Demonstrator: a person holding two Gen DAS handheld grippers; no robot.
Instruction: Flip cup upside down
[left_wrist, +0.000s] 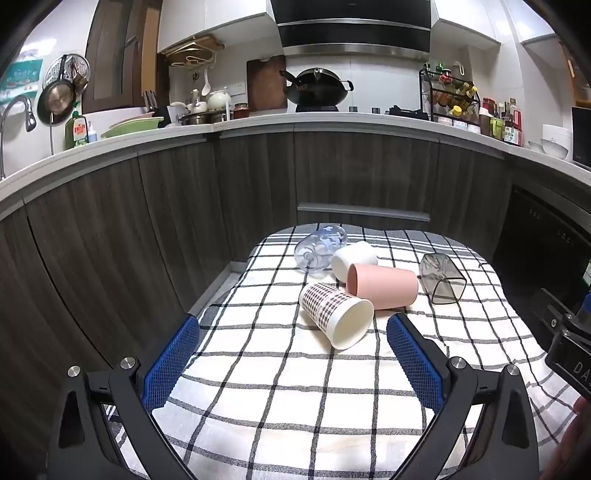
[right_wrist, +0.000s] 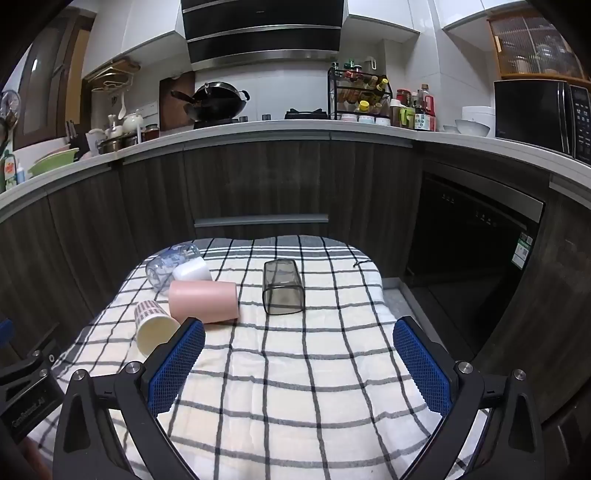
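Cups are all lying on their sides on the checked cloth (left_wrist: 280, 373), five of them bunched toward the far end. The patterned paper cup (left_wrist: 334, 314) is sitting nearest, mouth facing the near right, and it's touching the pink cup (left_wrist: 382, 285) just behind it. The white cup (left_wrist: 352, 255) is leaning against the pink one's far side, with the clear printed glass (left_wrist: 319, 248) beside it on the far left. The smoky square tumbler (right_wrist: 282, 287) is lying apart to the right, mouth facing the near side.

Both tongs are hovering over the near part of the cloth, spread wide and holding nothing. The left gripper (left_wrist: 291, 363) is pointing at the paper cup, and the right gripper (right_wrist: 299, 363) is facing the tumbler, its left finger (right_wrist: 177, 363) overlapping the paper cup in view.
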